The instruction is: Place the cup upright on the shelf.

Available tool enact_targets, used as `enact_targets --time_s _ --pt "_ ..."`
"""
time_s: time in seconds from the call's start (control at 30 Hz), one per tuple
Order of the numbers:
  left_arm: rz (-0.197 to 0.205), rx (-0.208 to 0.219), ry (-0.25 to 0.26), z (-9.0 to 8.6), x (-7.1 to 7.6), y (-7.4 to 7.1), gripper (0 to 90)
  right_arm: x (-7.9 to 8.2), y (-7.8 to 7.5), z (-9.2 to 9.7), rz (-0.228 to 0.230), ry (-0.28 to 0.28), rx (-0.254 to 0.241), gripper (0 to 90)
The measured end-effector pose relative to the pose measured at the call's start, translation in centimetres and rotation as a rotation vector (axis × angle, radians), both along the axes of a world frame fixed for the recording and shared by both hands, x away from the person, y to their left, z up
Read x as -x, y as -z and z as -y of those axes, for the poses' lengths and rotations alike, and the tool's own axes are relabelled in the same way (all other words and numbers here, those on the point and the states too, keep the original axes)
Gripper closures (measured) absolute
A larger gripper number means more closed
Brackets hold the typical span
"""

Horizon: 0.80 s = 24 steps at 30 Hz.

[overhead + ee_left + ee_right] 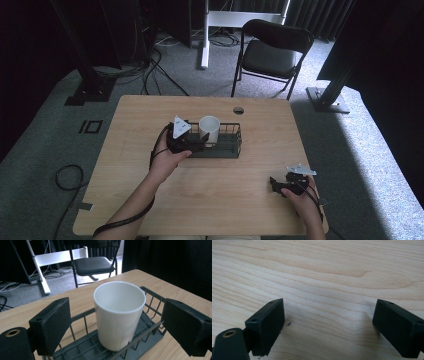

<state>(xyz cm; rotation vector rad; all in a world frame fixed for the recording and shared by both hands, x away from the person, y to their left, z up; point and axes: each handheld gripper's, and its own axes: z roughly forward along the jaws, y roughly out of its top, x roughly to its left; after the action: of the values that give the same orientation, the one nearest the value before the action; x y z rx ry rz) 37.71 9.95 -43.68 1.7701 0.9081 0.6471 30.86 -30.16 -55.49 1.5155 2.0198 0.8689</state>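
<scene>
One white cup (119,315) upright in wire basket (150,293) | chair (93,265) behind

white cup (119,315) upright in wire basket (150,296) | hand-held gripper (120,327) jaws apart, flanking cup

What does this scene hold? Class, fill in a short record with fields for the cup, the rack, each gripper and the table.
cup: white cup, upright, standing inside the rack
rack: dark wire rack, near the middle of the table
left gripper: left gripper open, its jaws either side of the cup and clear of it
right gripper: right gripper open, nothing between its jaws, above bare wood
table: wooden table, with a round hole near its far edge
</scene>
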Motion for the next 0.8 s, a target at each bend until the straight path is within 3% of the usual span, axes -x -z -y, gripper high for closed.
enact_targets --time_s 0.4,0.6,0.8 --pt "0.015 -0.009 -0.02 -2.2 1.7 0.6 9.9 0.0 0.0 0.0 0.003 -0.002 0.002 10.2" --pt "0.0 0.005 -0.024 -3.6 2.5 1.2 9.9 0.0 0.0 0.0 0.0 0.002 -0.002 10.2" --pt "0.002 -0.011 -0.034 -4.7 3.4 1.8 9.9 0.0 0.0 0.0 0.0 -0.001 0.001 10.2"
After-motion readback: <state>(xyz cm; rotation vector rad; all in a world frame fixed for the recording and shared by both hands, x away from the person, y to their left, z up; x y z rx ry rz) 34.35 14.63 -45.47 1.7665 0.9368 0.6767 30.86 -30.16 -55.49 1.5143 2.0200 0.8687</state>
